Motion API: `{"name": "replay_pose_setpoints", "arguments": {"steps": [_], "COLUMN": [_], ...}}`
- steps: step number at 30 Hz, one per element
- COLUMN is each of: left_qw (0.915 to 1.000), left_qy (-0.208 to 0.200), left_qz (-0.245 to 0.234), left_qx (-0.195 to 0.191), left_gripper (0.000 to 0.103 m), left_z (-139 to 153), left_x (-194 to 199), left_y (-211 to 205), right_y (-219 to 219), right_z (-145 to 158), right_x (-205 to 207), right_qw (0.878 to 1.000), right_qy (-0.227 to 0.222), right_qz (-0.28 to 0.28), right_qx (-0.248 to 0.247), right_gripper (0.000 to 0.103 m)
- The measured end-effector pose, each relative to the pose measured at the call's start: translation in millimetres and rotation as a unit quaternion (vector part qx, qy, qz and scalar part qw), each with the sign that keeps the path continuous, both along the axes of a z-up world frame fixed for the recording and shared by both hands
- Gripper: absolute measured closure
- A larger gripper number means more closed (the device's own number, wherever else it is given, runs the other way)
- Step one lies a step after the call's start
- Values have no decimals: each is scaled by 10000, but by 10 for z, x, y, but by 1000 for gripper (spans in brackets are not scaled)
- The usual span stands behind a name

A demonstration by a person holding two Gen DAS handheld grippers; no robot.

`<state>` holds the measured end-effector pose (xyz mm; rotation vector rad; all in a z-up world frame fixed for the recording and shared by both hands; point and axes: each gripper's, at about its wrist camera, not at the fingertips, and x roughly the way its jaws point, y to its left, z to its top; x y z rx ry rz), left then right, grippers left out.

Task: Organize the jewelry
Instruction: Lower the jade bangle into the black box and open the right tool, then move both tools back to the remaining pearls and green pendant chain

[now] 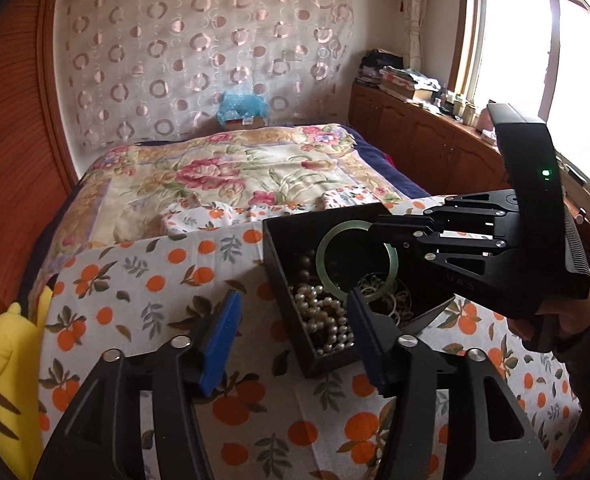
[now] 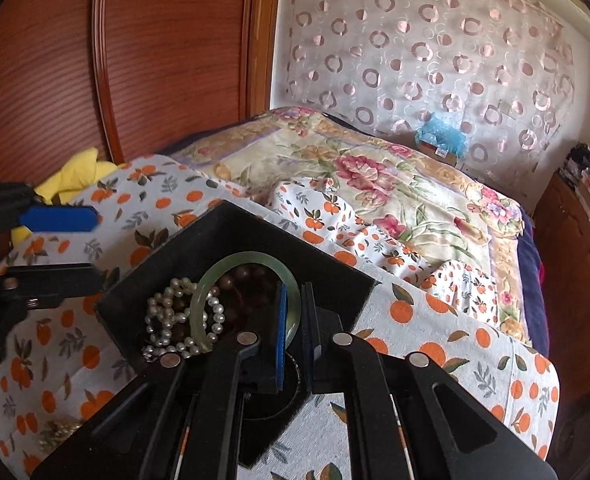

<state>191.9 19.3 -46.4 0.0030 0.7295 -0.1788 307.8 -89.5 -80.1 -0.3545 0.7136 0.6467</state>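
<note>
A black jewelry box sits on the orange-print cloth. It holds a white pearl string, dark brown beads and gold rings. My right gripper is shut on a pale green jade bangle, holding it over the box. My left gripper is open and empty, just left of the box.
The orange-print cloth covers a raised surface at the foot of a floral bed. A yellow plush toy lies at the left edge. Gold jewelry lies on the cloth. Wooden cabinets line the window wall.
</note>
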Motion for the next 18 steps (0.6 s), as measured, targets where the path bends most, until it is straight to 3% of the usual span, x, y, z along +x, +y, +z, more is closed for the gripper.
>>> {"name": "replay_pose_setpoints", "arguments": {"steps": [14, 18], "left_qw": [10000, 9999], "left_qy": [-34, -65], "left_qz": [86, 124], "left_qx": [-30, -49], "left_gripper": [40, 35], "left_z": [-15, -28], "left_x": [-323, -522], "left_y": [75, 94], "right_y": [-53, -148], "right_z": [68, 143], "right_x": [-18, -148], "right_qw": [9998, 9996], "right_qy": [88, -6], "right_qz": [-158, -273], "right_qx": [107, 116], "right_gripper": [93, 87]}}
